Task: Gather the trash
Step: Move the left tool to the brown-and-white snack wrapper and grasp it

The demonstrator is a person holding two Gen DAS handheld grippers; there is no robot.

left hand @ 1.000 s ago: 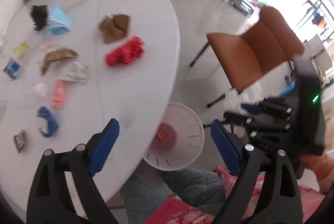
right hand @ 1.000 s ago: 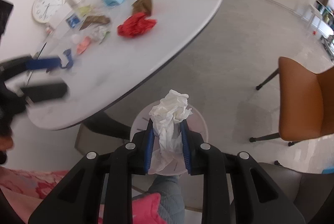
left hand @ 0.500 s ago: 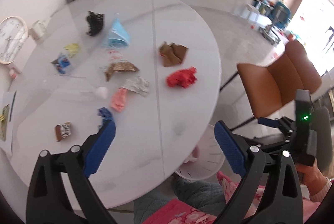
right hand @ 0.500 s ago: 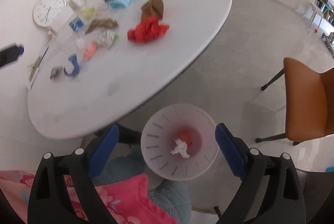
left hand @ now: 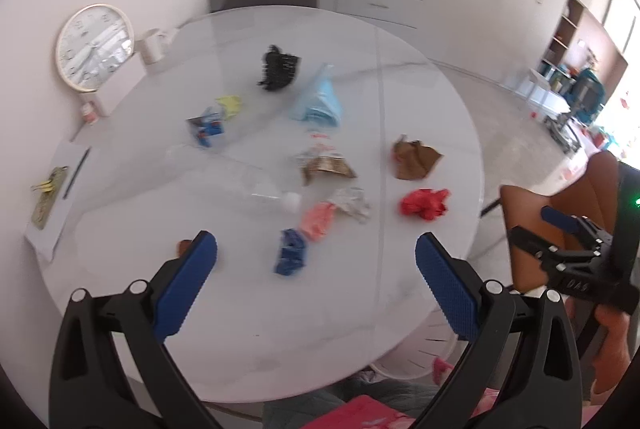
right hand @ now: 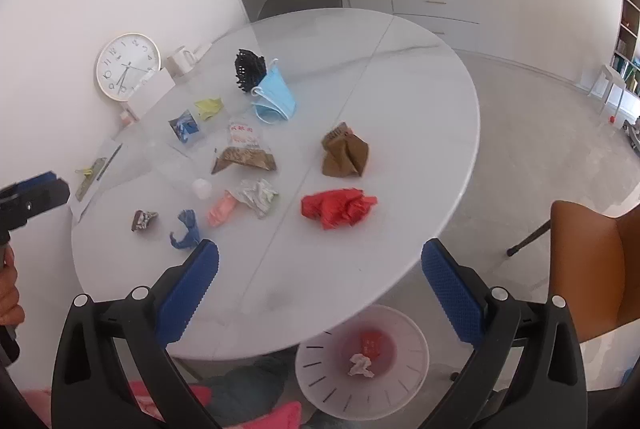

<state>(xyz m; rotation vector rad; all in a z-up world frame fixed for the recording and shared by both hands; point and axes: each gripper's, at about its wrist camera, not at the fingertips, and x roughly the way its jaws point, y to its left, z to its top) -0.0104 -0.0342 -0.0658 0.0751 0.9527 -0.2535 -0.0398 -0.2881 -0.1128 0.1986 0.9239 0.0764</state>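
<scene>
Trash lies scattered over a round white table [right hand: 400, 109], ahead of both grippers. The right gripper [right hand: 320, 285] hangs above the near table edge with its blue-padded jaws spread wide and still opening, nothing between them. Just ahead of it sits a crumpled red plastic bag [right hand: 338, 207], and beyond that a crushed brown paper bag [right hand: 345, 153]. Ahead and to its left are a silver wrapper [right hand: 258, 195], a pink scrap [right hand: 222, 211], a blue scrap [right hand: 186, 229] close to its left finger, and a small dark wrapper [right hand: 144, 220]. Farther off lie a brown snack packet [right hand: 244, 159], a blue face mask [right hand: 274, 97], a black mesh piece [right hand: 249, 69] and a yellow scrap [right hand: 209, 107]. Below the gripper, on the floor by the table edge, stands a white bin [right hand: 320, 369] holding a white tissue wad [right hand: 360, 365] and a red piece.

The left gripper [left hand: 316, 271] hovers over the table with its jaws likewise wide, opening and empty; the blue scrap [left hand: 291, 256] lies between and just ahead of its fingers.

At the table's far left, a round wall clock [right hand: 127, 65] leans against the white wall beside a white mug [right hand: 181, 60]. A grey chair back shows behind the table, with pale cabinets and drawers along the far wall. An orange chair [right hand: 592, 261] stands on the pale tiled floor to the right.
</scene>
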